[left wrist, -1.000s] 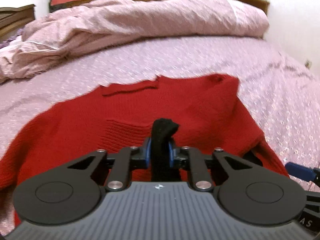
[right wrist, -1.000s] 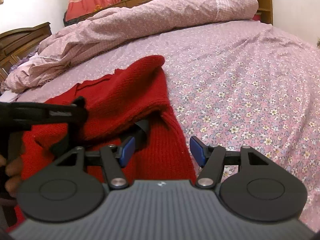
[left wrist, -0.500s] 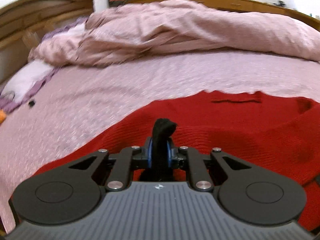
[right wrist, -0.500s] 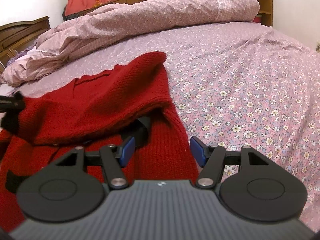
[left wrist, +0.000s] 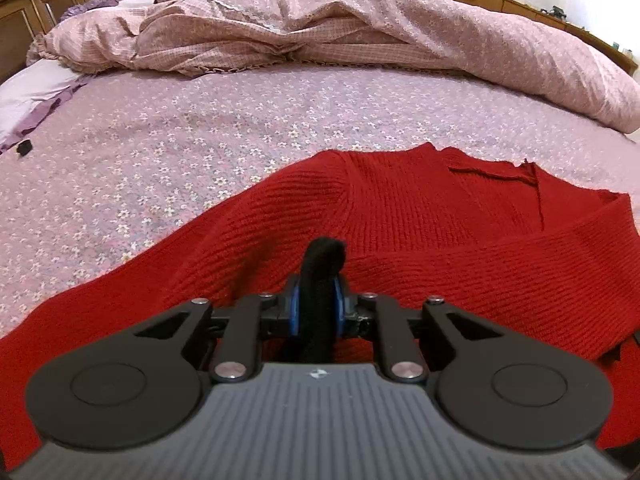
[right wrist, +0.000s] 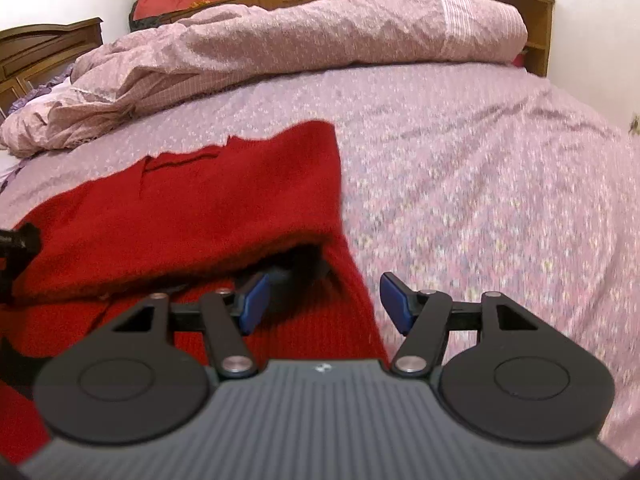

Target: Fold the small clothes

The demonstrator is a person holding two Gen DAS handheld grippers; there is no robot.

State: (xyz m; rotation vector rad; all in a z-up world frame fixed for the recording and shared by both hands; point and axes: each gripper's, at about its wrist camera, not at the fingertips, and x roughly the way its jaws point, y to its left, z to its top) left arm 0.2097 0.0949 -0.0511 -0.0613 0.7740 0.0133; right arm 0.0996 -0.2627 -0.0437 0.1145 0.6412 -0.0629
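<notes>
A red knit sweater [left wrist: 420, 216] lies spread on the bed, one side folded over the body; it also shows in the right wrist view [right wrist: 192, 220]. My left gripper [left wrist: 316, 308] is shut on a black trim piece [left wrist: 324, 256] of the sweater, at its near edge. My right gripper [right wrist: 320, 300] is open, its blue pads either side of the sweater's right edge, just above the cloth. A black trim part [right wrist: 304, 268] peeks out under the folded layer. The left gripper's tip [right wrist: 20, 240] shows at the far left of the right wrist view.
The bed has a pink flowered sheet [left wrist: 168, 152]. A rumpled pink duvet [left wrist: 320, 20] lies along the far side, also in the right wrist view [right wrist: 300, 44]. A wooden headboard [right wrist: 44, 52] is at left. A small black object [left wrist: 25, 148] lies on the sheet at left.
My left gripper has swung left while holding the black trim, so the sweater now sits right of centre in its view. The right gripper has moved slightly and stayed open.
</notes>
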